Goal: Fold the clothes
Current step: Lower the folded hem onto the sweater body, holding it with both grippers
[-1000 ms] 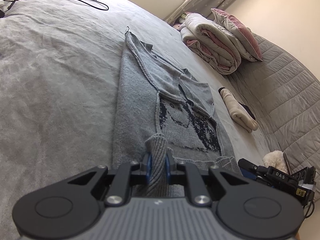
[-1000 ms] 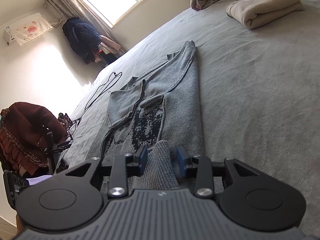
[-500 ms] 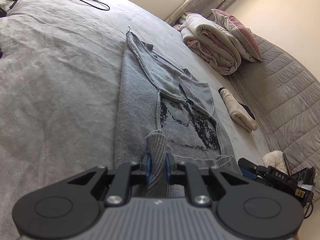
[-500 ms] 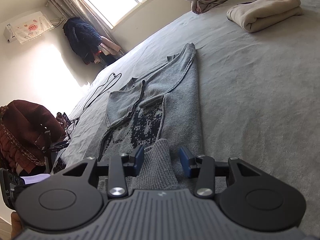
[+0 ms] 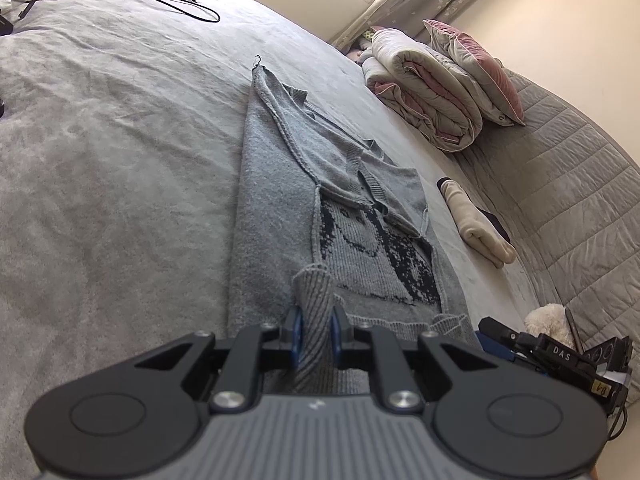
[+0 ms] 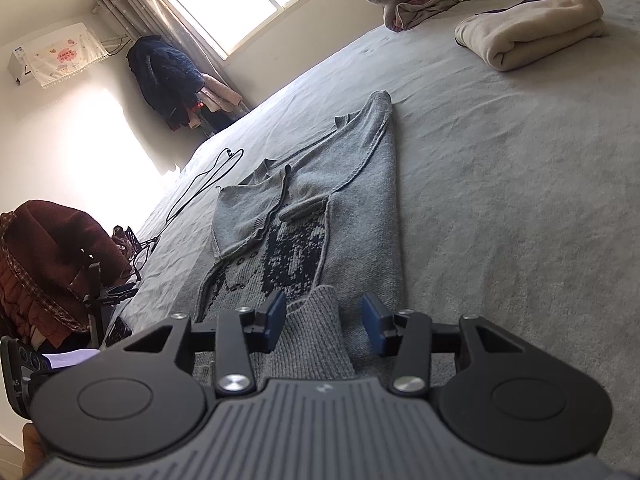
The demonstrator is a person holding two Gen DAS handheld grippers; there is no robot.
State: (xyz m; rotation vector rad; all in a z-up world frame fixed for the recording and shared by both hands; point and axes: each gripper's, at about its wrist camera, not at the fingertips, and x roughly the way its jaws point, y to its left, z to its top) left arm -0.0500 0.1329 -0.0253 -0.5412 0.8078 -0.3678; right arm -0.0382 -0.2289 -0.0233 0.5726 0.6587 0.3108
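one grey sweater [image 5: 280, 200], two tools, one cream folded garment [image 6: 532, 36]

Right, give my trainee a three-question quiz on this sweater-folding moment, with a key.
1. True or false: the left tool is clamped on a ribbed fold of the grey sweater.
2. What lies between the open pads of the right tool? A) a black cable B) grey sweater fabric C) a cream towel
3. Fill in: the dark knitted pattern on the sweater is partly covered by a folded-in ____.

Key: 1 true. 2 B; its jaws have just been opening and the pads stand clear of the knit. 3 sleeve.
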